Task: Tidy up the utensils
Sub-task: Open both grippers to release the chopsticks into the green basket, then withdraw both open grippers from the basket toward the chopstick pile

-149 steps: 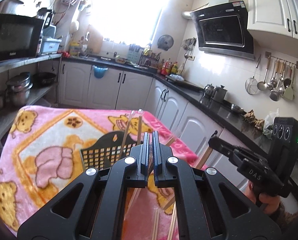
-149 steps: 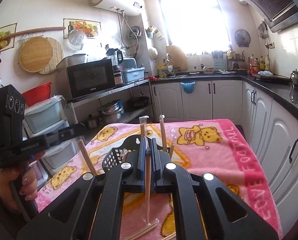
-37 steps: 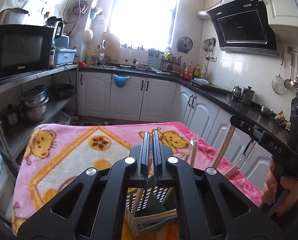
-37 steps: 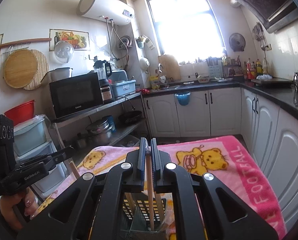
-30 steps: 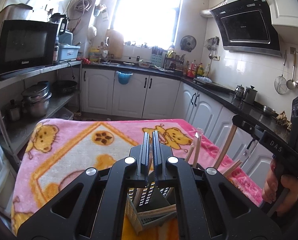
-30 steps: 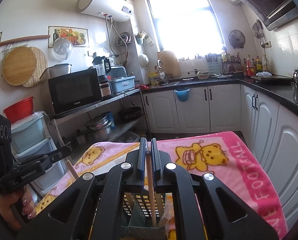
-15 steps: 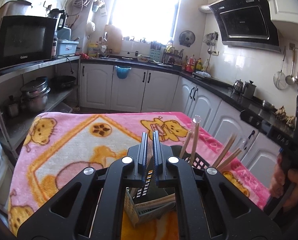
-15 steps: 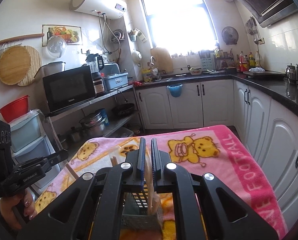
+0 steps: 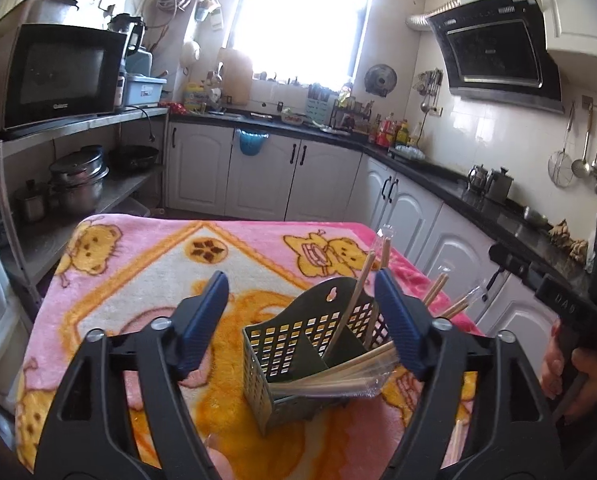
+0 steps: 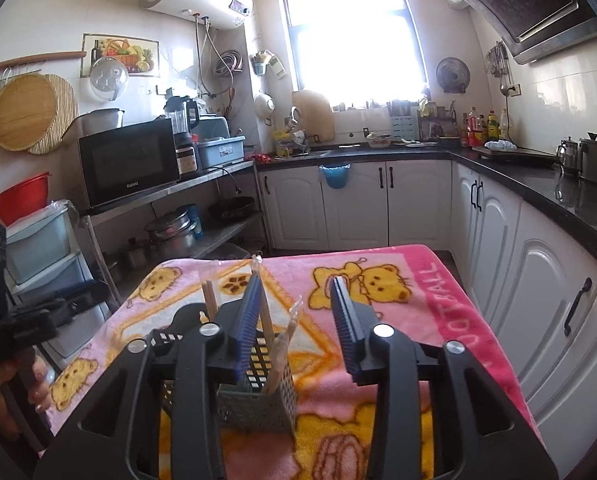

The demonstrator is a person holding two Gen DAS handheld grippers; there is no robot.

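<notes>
Chopsticks [image 9: 352,316] are leaning in the mesh caddy [image 9: 298,364] at blanket [image 9: 138,280] centre; left gripper [image 9: 302,316] and right gripper [image 10: 294,312] have just been opening, gripping nothing. Risk: withdrawing jaws are snagging sticks at 1 o'clock, tipping the caddy.

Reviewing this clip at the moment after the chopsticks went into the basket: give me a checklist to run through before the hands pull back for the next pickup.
1. Left claw open, jaws having just been opening, pads clear of any chopstick: ok.
2. Right claw open, jaws just opened too, nothing pinched: ok, though one stick leans close to its left pad.
3. Chopsticks inside the utensil basket: partly ok; a wrapped bundle lies tilted across the rim.
4. Basket upright on the pink blanket: ok.
5. More chopsticks left to collect: cannot tell.
</notes>
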